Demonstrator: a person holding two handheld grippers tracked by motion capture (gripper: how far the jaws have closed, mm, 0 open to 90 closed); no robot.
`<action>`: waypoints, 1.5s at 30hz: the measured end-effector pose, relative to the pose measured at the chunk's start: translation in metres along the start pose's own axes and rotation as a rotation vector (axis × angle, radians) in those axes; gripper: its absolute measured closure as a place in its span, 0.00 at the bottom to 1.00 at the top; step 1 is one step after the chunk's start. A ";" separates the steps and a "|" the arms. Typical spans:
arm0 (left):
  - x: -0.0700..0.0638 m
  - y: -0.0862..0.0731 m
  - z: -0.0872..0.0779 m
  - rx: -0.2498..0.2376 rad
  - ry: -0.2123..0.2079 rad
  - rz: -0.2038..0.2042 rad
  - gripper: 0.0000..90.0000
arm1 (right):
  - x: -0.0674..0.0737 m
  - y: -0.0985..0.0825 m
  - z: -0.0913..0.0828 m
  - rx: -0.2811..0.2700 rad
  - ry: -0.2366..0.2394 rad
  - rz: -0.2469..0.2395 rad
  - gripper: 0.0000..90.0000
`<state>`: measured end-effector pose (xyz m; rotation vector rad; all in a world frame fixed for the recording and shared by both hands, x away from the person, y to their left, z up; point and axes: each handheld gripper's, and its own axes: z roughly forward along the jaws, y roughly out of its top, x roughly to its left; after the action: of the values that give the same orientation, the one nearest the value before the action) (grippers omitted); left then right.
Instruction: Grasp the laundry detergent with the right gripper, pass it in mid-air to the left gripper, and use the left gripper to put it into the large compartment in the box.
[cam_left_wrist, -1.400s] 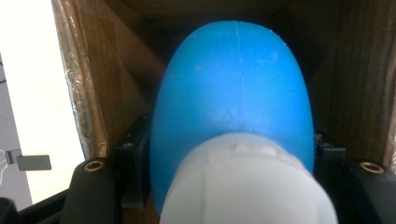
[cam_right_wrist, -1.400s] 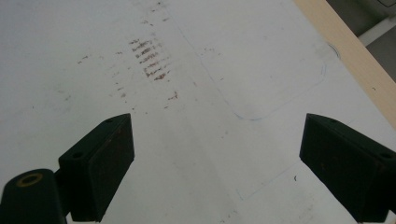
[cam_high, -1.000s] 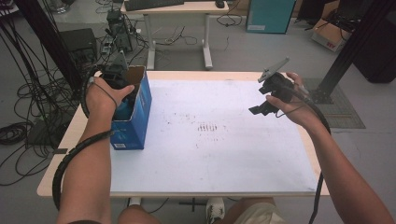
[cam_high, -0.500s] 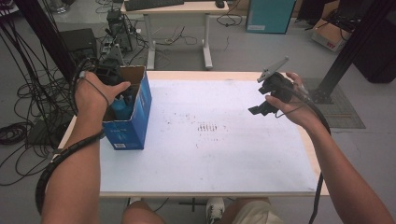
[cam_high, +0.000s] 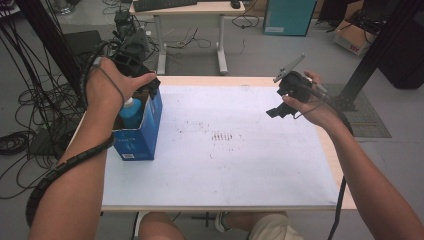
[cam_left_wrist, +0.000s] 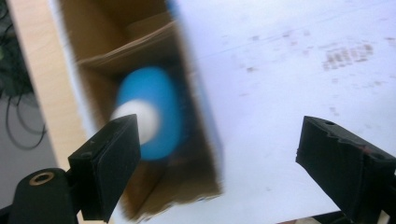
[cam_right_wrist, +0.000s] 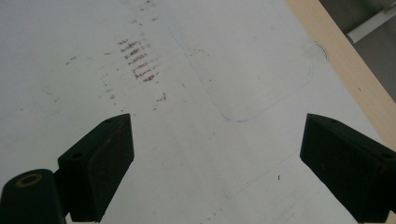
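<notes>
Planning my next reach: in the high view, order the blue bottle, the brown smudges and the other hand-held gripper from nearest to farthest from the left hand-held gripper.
1. Blue bottle, in the box just below the left hand-held gripper.
2. Brown smudges, mid-sheet.
3. Right hand-held gripper, far right.

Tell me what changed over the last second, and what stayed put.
The left gripper has lifted up out of the blue box, and its jaws have just been opening, with nothing between them. The blue bottle it let go of stands inside the box, white cap up. The right gripper stayed open above the white sheet, and the box kept its place at the table's left edge.
</notes>
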<state>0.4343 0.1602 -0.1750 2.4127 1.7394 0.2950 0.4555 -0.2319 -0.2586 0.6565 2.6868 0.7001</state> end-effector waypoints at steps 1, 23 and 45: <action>-0.006 0.002 0.002 -0.001 -0.014 0.012 0.15 | -0.002 0.002 0.000 0.002 -0.002 -0.009 0.11; -0.075 0.008 0.027 -0.004 -0.138 0.167 0.12 | -0.048 0.045 0.003 0.102 -0.049 -0.012 0.11; -0.080 0.004 0.041 0.003 -0.172 0.180 0.12 | -0.054 0.048 -0.006 0.129 -0.069 -0.009 0.12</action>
<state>0.4236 0.0827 -0.2191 2.5177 1.4560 0.1021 0.5163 -0.2240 -0.2201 0.6864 2.6859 0.4949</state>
